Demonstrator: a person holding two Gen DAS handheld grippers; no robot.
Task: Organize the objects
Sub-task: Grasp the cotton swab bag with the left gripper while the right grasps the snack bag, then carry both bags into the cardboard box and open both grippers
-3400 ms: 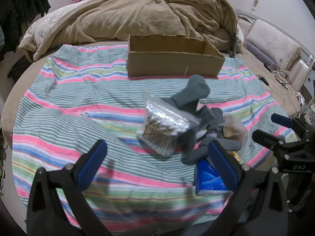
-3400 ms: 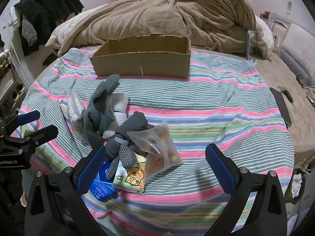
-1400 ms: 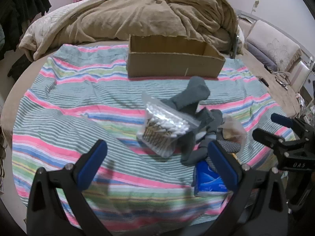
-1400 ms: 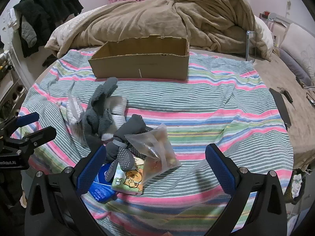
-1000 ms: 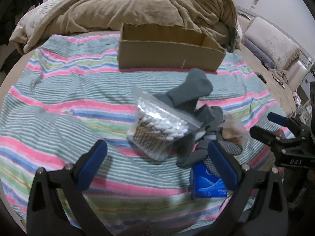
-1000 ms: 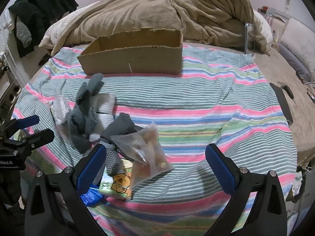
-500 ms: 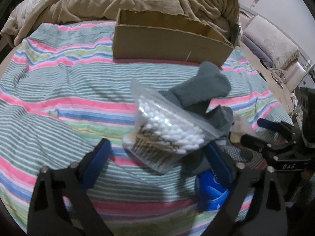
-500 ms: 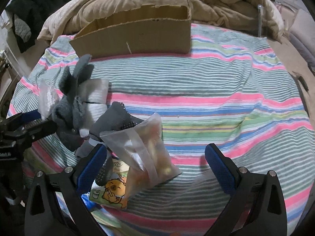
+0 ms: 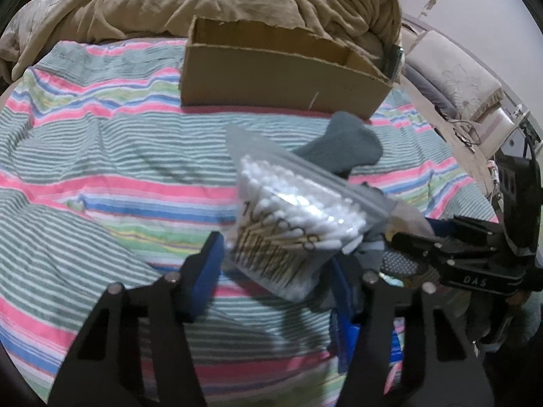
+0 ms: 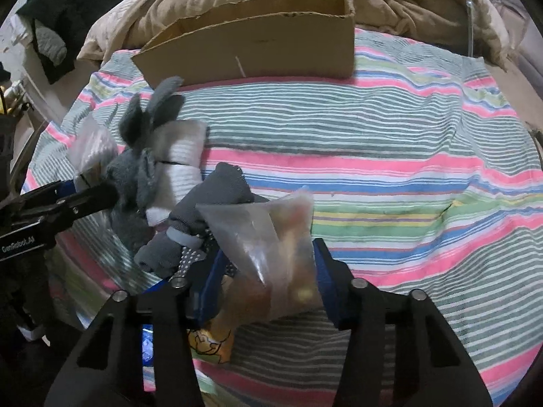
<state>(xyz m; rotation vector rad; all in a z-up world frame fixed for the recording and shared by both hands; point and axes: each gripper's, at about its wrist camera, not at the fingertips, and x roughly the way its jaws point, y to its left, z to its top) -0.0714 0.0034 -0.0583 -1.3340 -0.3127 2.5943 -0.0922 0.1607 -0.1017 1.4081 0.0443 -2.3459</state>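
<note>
— Two grippers are working the pile. What is the left gripper (image 9: 275, 271) doing?

— Its blue fingers (image 9: 207, 268) are flanking the zip bag of cotton swabs (image 9: 298, 227), which is lying on the striped sheet (image 9: 101, 169) below the cardboard box (image 9: 281, 81); whether they are already pinching it, I cannot tell.

— And further right?

— Grey socks (image 10: 149, 176) are lying beside it. The right gripper (image 10: 268, 285) is straddling the clear snack bag (image 10: 271, 247), its jaws partly spread, contact being unclear.

left gripper (image 9: 276, 271) half-closed, right gripper (image 10: 268, 273) half-closed
</note>
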